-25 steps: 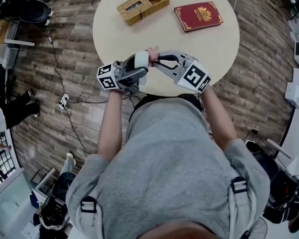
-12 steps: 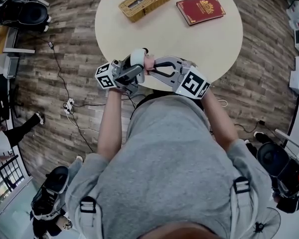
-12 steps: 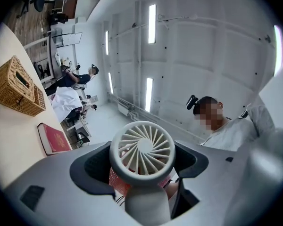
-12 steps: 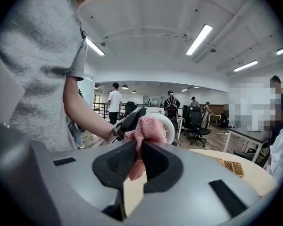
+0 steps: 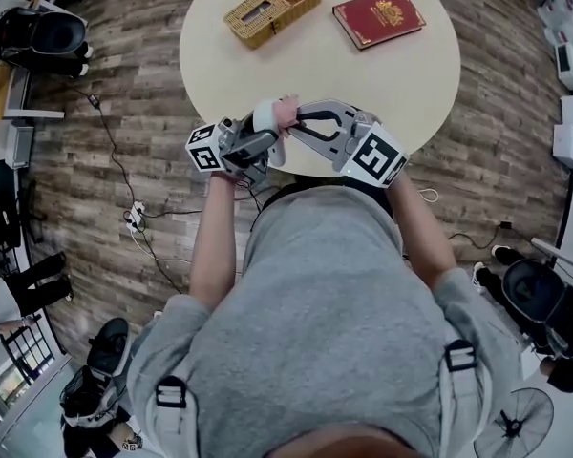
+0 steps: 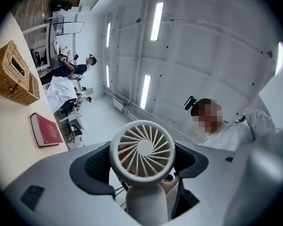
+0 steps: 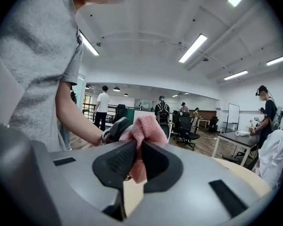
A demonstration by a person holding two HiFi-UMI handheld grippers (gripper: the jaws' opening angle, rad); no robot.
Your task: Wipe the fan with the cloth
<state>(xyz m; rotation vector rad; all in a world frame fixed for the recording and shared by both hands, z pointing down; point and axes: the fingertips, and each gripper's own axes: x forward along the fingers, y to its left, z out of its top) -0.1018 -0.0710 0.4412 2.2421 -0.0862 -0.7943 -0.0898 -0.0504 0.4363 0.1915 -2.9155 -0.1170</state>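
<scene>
A small white handheld fan [image 6: 144, 149] with a round grille is clamped between the pads of my left gripper [image 6: 141, 168]. In the head view the fan [image 5: 265, 118] is held above the table's near edge by the left gripper [image 5: 251, 141]. My right gripper [image 5: 294, 122] is shut on a pink cloth [image 5: 287, 111], which presses against the fan's head. In the right gripper view the pink cloth [image 7: 146, 132] bunches out between the dark pads of the right gripper [image 7: 137, 161]. Just behind the cloth is part of the left gripper [image 7: 114, 129].
A round cream table [image 5: 401, 79] holds a wicker basket [image 5: 272, 8] and a red book [image 5: 378, 17] at its far side. The basket [image 6: 14, 74] and book [image 6: 46, 130] also show in the left gripper view. Cables lie on the wooden floor [image 5: 124, 208]; people and chairs stand around the room.
Both grippers stay together at the table's near edge. The cloth has shifted slightly against the fan's head, and the fan has moved a little left and back.
</scene>
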